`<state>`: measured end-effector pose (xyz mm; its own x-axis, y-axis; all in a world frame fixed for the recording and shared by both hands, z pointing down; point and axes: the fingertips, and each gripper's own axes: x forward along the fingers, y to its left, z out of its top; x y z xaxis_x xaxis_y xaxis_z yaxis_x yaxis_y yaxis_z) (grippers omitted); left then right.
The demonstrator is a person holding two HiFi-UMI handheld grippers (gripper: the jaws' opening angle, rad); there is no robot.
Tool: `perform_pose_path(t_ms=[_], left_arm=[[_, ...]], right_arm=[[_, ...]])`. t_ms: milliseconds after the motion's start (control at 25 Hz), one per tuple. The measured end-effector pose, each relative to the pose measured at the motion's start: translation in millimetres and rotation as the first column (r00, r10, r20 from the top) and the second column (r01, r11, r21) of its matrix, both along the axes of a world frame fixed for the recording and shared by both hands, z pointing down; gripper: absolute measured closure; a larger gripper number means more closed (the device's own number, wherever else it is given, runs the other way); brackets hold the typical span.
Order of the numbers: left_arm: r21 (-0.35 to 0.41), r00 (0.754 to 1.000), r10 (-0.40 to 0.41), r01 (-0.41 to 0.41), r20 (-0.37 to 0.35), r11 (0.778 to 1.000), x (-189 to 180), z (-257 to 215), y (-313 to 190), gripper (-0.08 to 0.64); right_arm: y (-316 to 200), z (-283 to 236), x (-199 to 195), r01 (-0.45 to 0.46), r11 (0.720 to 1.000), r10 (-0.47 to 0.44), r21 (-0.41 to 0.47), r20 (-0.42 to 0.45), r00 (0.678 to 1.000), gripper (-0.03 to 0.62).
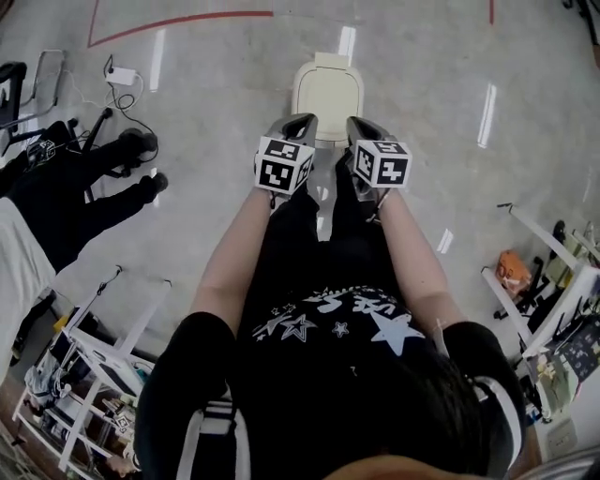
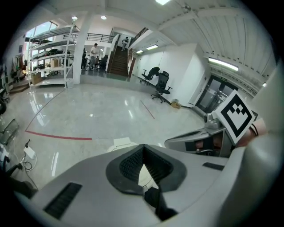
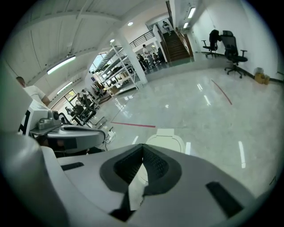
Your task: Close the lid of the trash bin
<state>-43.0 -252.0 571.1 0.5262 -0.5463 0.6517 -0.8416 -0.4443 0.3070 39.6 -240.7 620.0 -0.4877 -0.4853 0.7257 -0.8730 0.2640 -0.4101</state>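
Cream plastic, rounded at the corners, the trash bin (image 1: 327, 92) is standing on the pale polished floor (image 1: 216, 84) just ahead of both hand-held grippers. Its lid (image 1: 328, 105) is lying flat over the top.

The left hand-held gripper (image 1: 298, 125) and the right hand-held gripper (image 1: 362, 128) are hovering side by side, near each other. From the head view their tips are showing over the bin's near edge; whether they are touching it cannot be told.

In the left gripper view the jaws are meeting at their tips with nothing between them, and the bin is showing just beyond, slightly to the left. In the right gripper view the jaws are likewise pressing together, empty, with the bin just beyond and slightly to the right.

A red line (image 1: 178, 21) is running across the floor well beyond the bin.
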Motion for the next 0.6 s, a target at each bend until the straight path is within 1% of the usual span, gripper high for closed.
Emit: perform_pose_path(t_ms=[120, 320, 480, 600], left_arm=[[0.050, 0.999, -0.016, 0.017, -0.028, 0.999, 1, -34, -3, 0.549], [0.124, 0.998, -0.028, 0.034, -0.049, 0.992, -8, -83, -4, 0.549], [0.169, 0.994, -0.065, 0.080, -0.091, 0.982, -22, -118, -1, 0.549], [0.210, 0.989, -0.076, 0.101, -0.125, 0.972, -31, -144, 2, 0.549]], right_arm=[[-7, -29, 2, 0.001, 0.999, -0.001, 0.039, 0.004, 1.000, 0.586], [-17, -74, 6, -0.027, 0.994, 0.026, 0.107, 0.014, 1.000, 0.586], [-16, -107, 4, -0.039, 0.987, 0.035, 0.155, 0.026, 0.999, 0.586], [-12, -127, -2, -0.034, 0.981, 0.030, 0.191, 0.028, 0.999, 0.586]])
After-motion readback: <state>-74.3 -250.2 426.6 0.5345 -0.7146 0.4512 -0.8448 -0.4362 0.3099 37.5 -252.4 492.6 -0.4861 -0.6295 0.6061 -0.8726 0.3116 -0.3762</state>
